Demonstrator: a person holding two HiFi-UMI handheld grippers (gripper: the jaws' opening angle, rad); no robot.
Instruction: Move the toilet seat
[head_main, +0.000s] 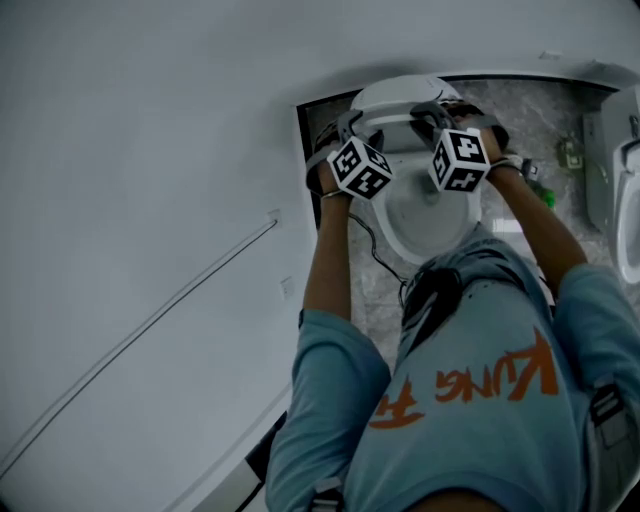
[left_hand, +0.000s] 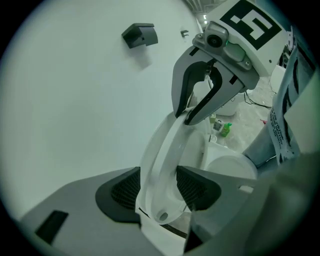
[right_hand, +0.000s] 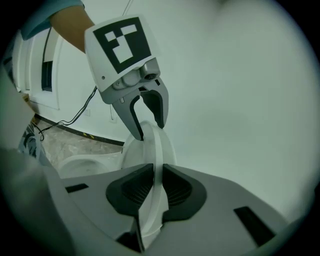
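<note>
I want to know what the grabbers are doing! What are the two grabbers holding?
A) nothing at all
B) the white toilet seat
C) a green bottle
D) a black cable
B: the white toilet seat stands on edge between the pads of the left gripper, and the right gripper is closed on its thin rim at the other side.

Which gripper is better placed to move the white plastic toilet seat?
Probably right: the right gripper pinches the white plastic toilet seat at a thin edge; the left gripper stands wide around a thicker part.
</note>
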